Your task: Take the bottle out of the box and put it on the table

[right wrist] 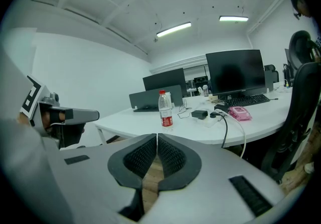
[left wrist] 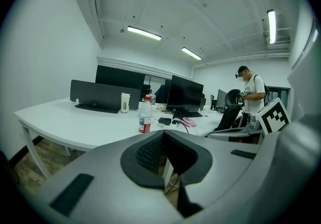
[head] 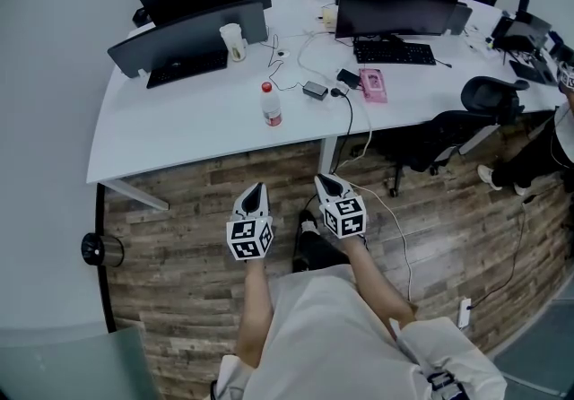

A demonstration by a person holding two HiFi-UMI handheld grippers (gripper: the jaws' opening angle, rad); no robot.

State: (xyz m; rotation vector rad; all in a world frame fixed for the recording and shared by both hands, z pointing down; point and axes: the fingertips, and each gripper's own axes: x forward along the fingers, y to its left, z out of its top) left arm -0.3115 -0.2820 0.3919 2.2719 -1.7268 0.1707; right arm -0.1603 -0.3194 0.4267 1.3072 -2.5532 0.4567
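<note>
A clear plastic bottle (head: 271, 105) with a red cap and red label stands upright on the white desk (head: 170, 125), near its front edge. The same bottle (left wrist: 145, 117) shows in the left gripper view, and the bottle (right wrist: 165, 110) also in the right gripper view. No box shows in any view. My left gripper (head: 256, 188) and right gripper (head: 328, 179) hang side by side over the wooden floor, short of the desk, both pointing toward it. The left gripper (left wrist: 163, 135) has its pads together with nothing between them. The right gripper (right wrist: 157, 140) is shut and empty too.
The desk carries monitors (head: 393, 1), keyboards (head: 395, 53), a white cup (head: 233, 41), a pink packet (head: 373, 84), a power adapter (head: 315, 90) and cables. Black office chairs (head: 489, 102) stand at the right. A person (left wrist: 251, 95) stands beyond the desk. A black round object (head: 100, 248) sits on the floor at left.
</note>
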